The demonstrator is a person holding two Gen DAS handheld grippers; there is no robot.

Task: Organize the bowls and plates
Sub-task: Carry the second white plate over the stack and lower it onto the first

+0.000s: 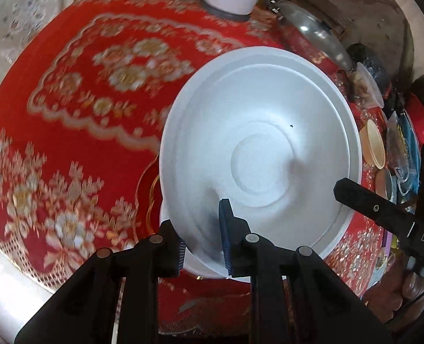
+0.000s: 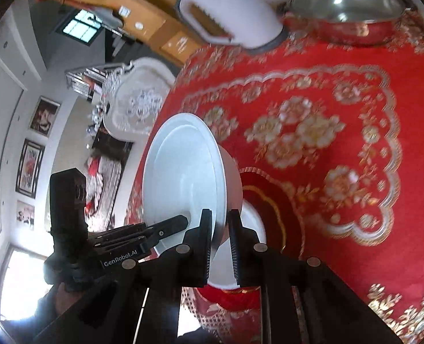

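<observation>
— Nearest the lens? Left tool (image 1: 204, 238), black with blue ribbed pads, clamped narrow on the near rim of a large white round foam bowl (image 1: 258, 149).

— And the right tool (image 2: 222, 246)? Likewise pinched on the same white bowl's rim, opposite edge.

— Bowl's place? Held tilted above a bench draped in red cloth with gold flowers (image 2: 326, 143); lidded red pot (image 2: 346, 8) far back.
</observation>
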